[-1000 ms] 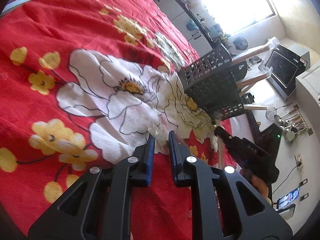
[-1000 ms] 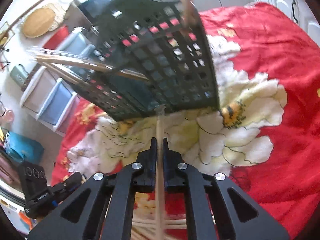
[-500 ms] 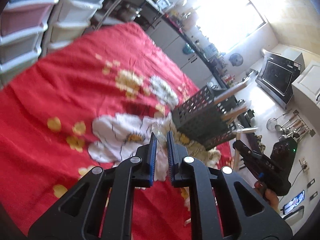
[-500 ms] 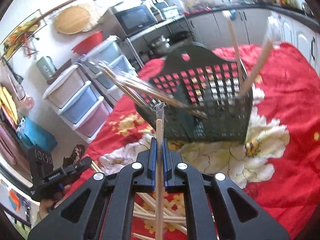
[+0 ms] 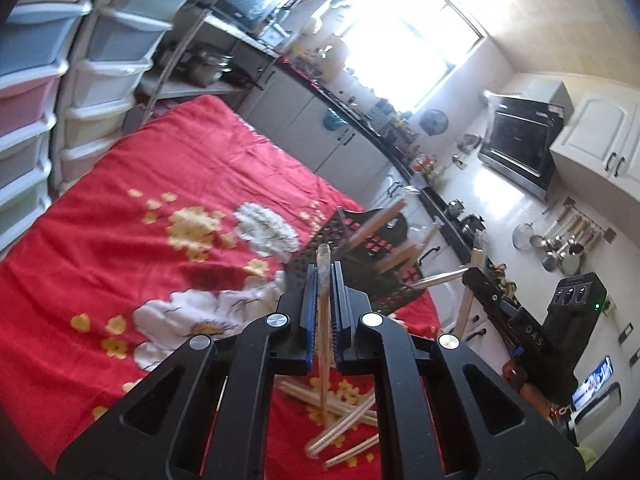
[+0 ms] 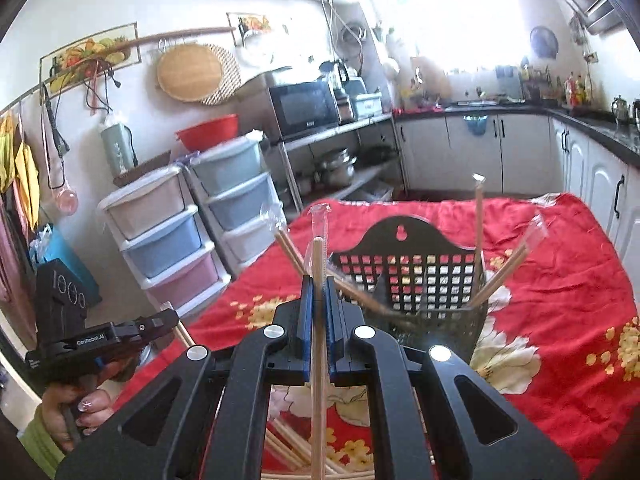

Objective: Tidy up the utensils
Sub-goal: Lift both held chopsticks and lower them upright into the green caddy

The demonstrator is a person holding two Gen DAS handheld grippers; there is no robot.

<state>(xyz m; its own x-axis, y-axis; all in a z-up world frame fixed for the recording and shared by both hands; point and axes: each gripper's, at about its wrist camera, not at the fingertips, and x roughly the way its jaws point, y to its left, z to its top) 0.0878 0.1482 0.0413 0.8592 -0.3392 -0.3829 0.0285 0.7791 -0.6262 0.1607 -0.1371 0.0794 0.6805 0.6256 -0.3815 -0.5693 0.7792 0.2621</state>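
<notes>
Two tongs in view, each clamped on one wrapped chopstick. Red flowered cloth (image 6: 560, 300) covers the table, biggest thing in both views. On it stands a black grid basket (image 6: 416, 280) with a hanging hole in its back plate; several wrapped chopsticks (image 6: 478, 216) lean out of it at angles. More loose chopsticks (image 5: 340, 412) lie in a heap on the cloth below the tongs, near edge. Right tongs (image 6: 318, 312) narrow, blue pads pinching a chopstick (image 6: 318, 264) that stands about upright, its clear wrapper tip poking above the pads, basket just beyond. Left tongs (image 5: 324, 300) also narrow, gripping a second chopstick (image 5: 323, 264) upright between the pads, basket behind and to the right. In the right view a hand (image 6: 80, 404) with a green sleeve holds the left tool at lower left, off the table edge. Plastic drawer towers (image 6: 160, 232) stand beside the table.
</notes>
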